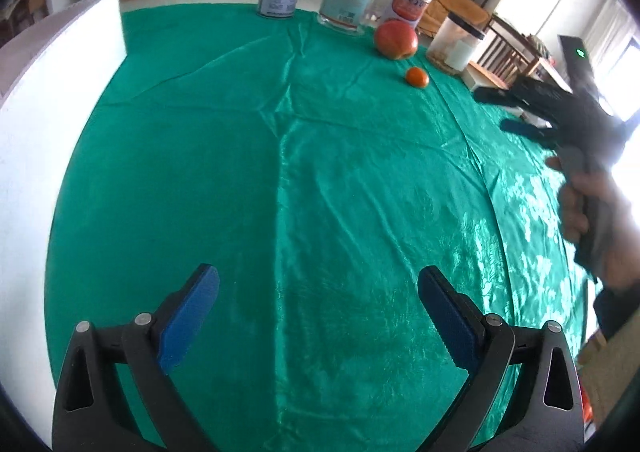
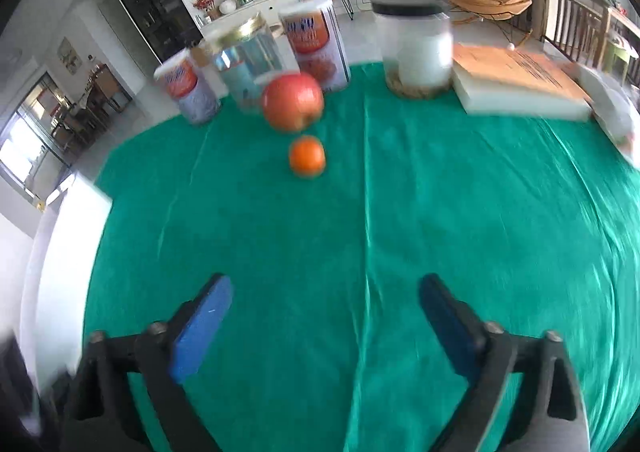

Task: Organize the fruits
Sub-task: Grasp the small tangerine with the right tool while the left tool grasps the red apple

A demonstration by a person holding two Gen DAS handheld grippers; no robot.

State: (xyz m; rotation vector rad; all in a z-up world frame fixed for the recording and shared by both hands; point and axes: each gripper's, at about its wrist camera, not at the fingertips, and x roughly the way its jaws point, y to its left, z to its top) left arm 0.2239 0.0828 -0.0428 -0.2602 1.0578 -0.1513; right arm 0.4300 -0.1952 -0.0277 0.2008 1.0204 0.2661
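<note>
While the right wrist view shows a flat cardboard box (image 2: 520,80) at 2 o'clock on the table (image 2: 440,212), the left wrist view shows instead a white board (image 1: 60,112) at 9 o'clock and the right gripper (image 1: 516,112) itself at 3 o'clock, blurred; the apple (image 2: 293,100) is red with a yellowish patch, and the small orange (image 2: 307,156) lies just beside it at 12 o'clock, before the cans (image 2: 314,48) and jars (image 2: 414,48); the left gripper (image 1: 318,316) stands wide apart, holding nothing; the right gripper is also apart and empty.
</note>
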